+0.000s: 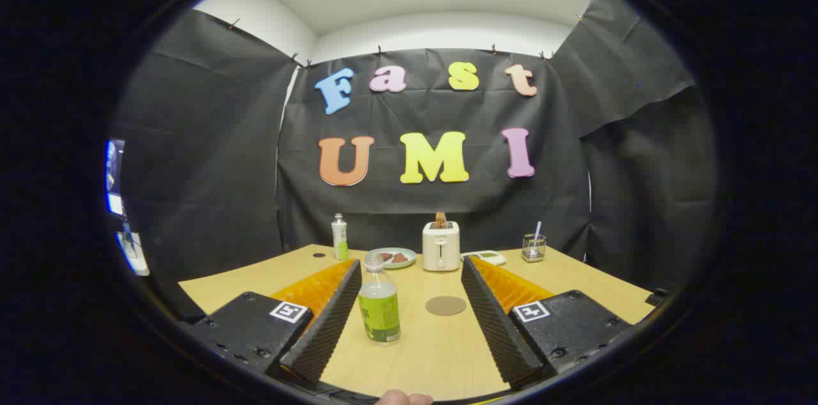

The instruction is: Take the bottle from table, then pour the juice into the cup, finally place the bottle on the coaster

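The bottle [379,299] stands upright on the table [434,354], between my tool's [409,303] fingers and close to the left one, touching neither. My tool is spread wide and grips nothing. The coaster [445,305] lies flat just right of the bottle, also between the fingers. Beyond them stand a toaster [441,245], a plate [393,257] and a second bottle [339,237].

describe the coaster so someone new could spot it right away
On the wooden table, look between the open gripper fingers, ahead of the white toaster. The coaster lies right of the juice bottle: the one flat, brown, bare disc.
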